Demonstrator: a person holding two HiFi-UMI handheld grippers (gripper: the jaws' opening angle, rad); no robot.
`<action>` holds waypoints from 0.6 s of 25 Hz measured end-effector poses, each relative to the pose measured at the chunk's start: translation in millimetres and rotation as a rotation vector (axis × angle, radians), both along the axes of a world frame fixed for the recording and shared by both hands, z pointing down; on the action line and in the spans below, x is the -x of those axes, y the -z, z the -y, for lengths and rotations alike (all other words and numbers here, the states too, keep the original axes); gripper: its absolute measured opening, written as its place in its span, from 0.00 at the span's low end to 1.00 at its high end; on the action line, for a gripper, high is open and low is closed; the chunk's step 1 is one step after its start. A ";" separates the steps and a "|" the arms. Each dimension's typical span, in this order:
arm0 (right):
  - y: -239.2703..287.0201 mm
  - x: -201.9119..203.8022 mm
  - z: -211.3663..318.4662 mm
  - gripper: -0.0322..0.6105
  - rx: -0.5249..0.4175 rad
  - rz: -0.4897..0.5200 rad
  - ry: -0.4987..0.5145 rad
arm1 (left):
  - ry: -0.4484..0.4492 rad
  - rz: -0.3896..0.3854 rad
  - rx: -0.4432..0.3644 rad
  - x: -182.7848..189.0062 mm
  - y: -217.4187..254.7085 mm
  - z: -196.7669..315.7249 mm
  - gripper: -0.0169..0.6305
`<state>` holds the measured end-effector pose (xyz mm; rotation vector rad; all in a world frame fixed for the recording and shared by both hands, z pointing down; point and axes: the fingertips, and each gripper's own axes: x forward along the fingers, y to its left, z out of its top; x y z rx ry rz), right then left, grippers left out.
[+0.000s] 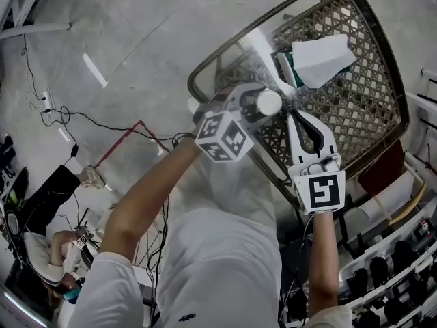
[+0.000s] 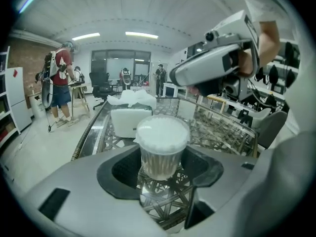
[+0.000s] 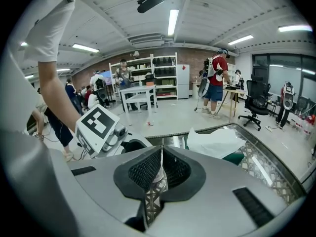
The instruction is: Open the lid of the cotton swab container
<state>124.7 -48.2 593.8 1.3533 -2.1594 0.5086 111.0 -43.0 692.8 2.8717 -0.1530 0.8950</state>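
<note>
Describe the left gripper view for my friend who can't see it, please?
A clear, white-topped cotton swab container stands on a glass-topped wicker table, between the jaws of the left gripper. Whether they squeeze it is unclear. A white tissue box sits behind it.
</note>
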 end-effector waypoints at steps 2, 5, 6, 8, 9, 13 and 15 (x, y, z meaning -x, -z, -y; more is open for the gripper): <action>4.6 0.7 0.4 0.05 -0.008 -0.001 0.004 | 0.002 -0.010 0.007 1.2 9.2 1.1 0.41; 14.5 1.8 2.5 0.05 -0.023 0.001 0.010 | 0.012 -0.029 0.013 2.5 27.7 3.5 0.41; 18.0 1.5 2.8 0.05 -0.027 0.001 0.011 | 0.018 -0.039 0.018 2.4 34.8 3.7 0.41; 27.3 0.8 2.8 0.05 -0.039 0.002 0.014 | 0.028 -0.057 0.024 2.1 50.7 3.1 0.41; 33.5 1.2 2.3 0.05 -0.046 0.003 0.017 | 0.031 -0.063 0.024 2.4 59.3 2.0 0.41; 62.3 6.0 0.9 0.05 -0.087 0.009 0.041 | 0.054 -0.074 0.010 6.0 91.7 0.8 0.41; 75.8 7.3 0.2 0.05 -0.105 0.016 0.049 | 0.083 -0.080 0.017 8.4 105.0 1.8 0.41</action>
